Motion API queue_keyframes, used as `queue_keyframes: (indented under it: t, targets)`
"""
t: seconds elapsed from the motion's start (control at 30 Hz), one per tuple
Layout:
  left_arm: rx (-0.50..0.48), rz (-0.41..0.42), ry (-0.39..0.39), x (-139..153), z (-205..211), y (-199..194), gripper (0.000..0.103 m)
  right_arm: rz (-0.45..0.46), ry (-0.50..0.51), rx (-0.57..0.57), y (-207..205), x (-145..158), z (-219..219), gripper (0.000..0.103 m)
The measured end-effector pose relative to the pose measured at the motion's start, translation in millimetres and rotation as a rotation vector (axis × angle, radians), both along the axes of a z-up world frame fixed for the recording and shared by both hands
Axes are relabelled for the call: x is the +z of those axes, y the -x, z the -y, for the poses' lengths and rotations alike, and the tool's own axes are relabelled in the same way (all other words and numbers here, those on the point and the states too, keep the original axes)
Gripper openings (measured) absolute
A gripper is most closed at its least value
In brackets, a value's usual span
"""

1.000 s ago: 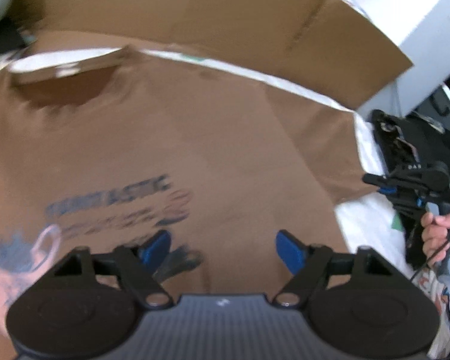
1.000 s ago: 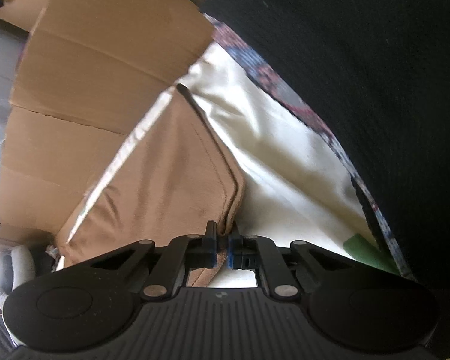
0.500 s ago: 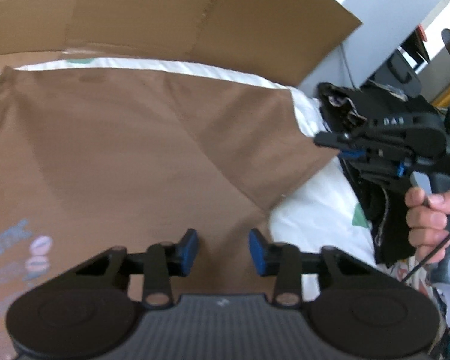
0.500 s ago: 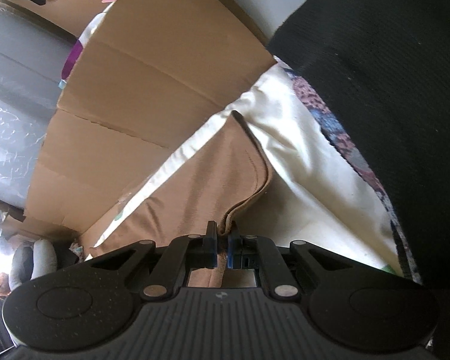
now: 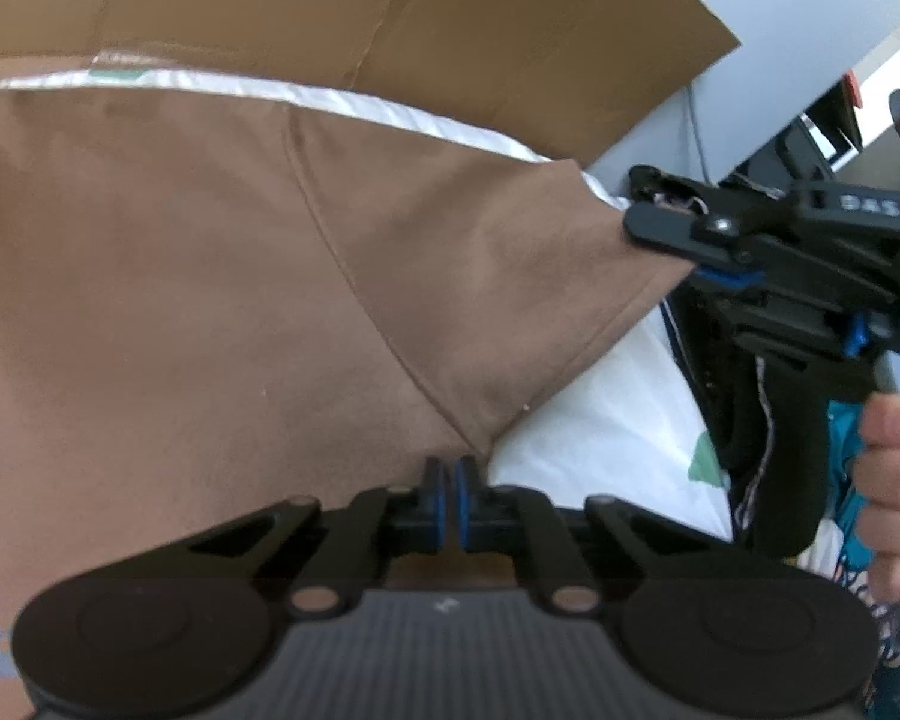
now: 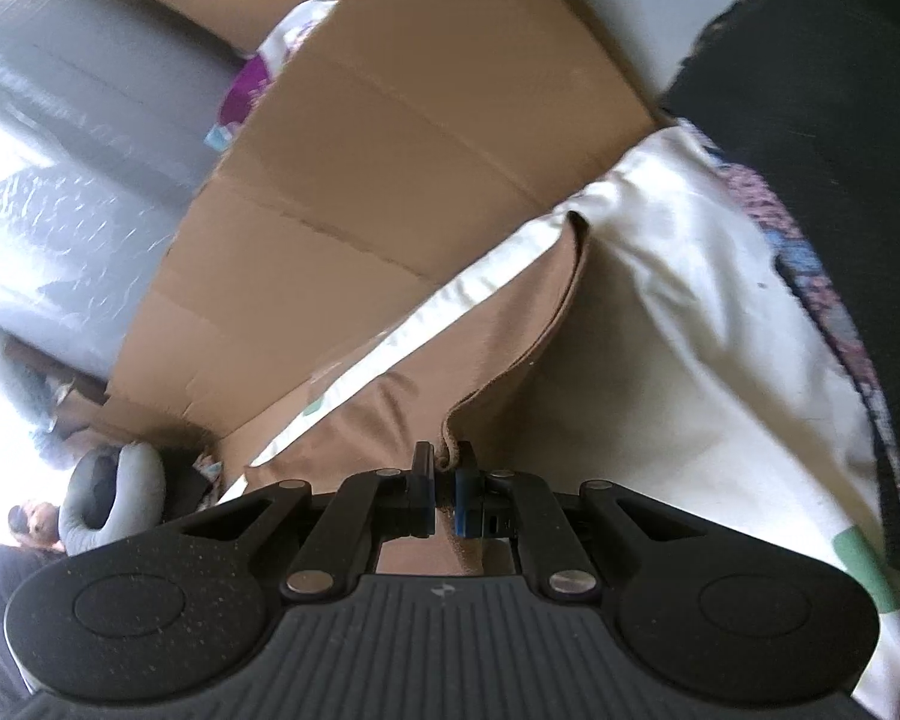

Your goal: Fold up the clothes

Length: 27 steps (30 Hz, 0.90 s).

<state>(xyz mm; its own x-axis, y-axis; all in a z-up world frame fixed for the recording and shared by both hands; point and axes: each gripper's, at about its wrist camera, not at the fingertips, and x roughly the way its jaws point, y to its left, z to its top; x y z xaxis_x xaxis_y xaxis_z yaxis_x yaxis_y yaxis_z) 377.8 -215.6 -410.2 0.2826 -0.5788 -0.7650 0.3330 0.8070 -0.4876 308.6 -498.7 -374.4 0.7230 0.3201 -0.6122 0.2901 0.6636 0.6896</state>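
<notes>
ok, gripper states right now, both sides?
Left gripper: just closed, shut on the shirt at the armpit.
Right gripper: shut on the sleeve hem.

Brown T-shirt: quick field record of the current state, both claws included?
garment: brown T-shirt, spread on white bedding
left claw: just closed, shut at the shirt's side near the armpit
right claw: shut on the sleeve hem, lifting it
backdrop: cardboard sheet behind the bedding
fold status: sleeve not yet folded in
</notes>
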Motion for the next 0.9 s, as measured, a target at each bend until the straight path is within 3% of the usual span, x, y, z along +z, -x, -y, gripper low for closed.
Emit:
queue_keyframes:
  t: [0.13, 0.27, 0.7, 0.9]
  targets:
    - [0.023, -0.018, 0.016, -6, -1, -1, 0.003, 0.007, -0.015, 0.039, 0, 1, -6, 0.004]
    - [0.072, -0.050, 0.068, -14, -7, -2, 0.003, 0.007, -0.103, 0.082, -2, 1, -17, 0.004]
    - [0.216, -0.135, 0.184, -32, -18, -2, 0.000, -0.016, -0.174, 0.165, 0, -2, -53, 0.004]
    - [0.238, -0.088, 0.162, -32, -11, 6, 0.000, -0.053, -0.216, 0.158, 1, -11, -61, 0.003]
